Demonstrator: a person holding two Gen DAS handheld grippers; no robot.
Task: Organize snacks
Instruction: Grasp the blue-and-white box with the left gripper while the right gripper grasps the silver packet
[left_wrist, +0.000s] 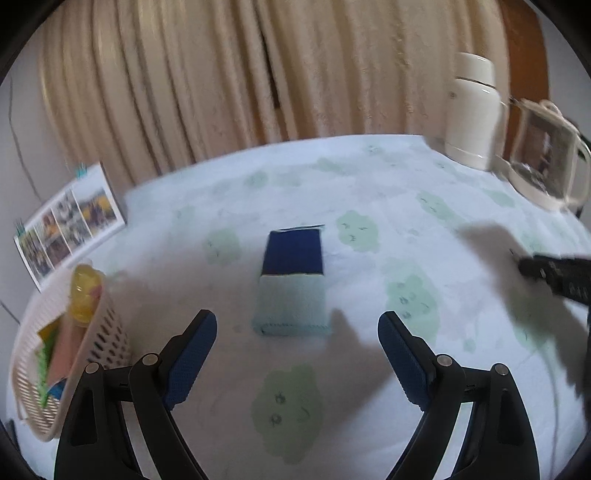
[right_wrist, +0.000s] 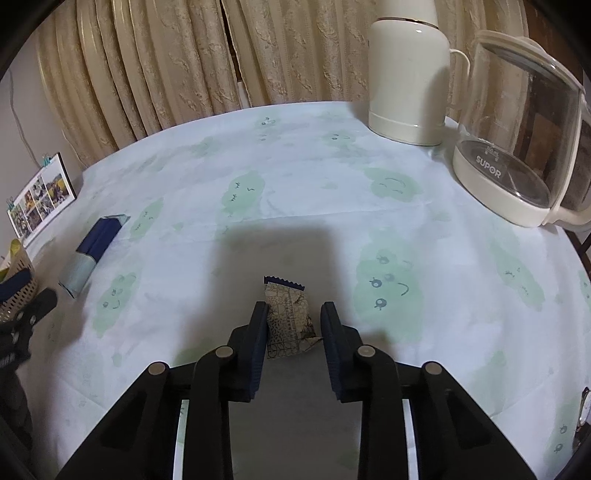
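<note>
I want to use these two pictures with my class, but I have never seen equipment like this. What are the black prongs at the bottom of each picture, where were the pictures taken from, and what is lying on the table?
The prongs are the two fingers of hand-held grippers; a person carries one in each hand. Each gripper has its own camera looking forward along its fingers, hence two pictures.

In the left camera's view, the left gripper is open and holds nothing. Ahead of it a blue and pale packet lies on the tablecloth. At the left a white basket already holds some snacks.

In the right camera's view, the right gripper has its fingers either side of a small patterned snack. One finger seems to touch it; a gap shows at the other, so it is not yet gripped.

At the back stand a cream flask and a glass kettle.
</note>
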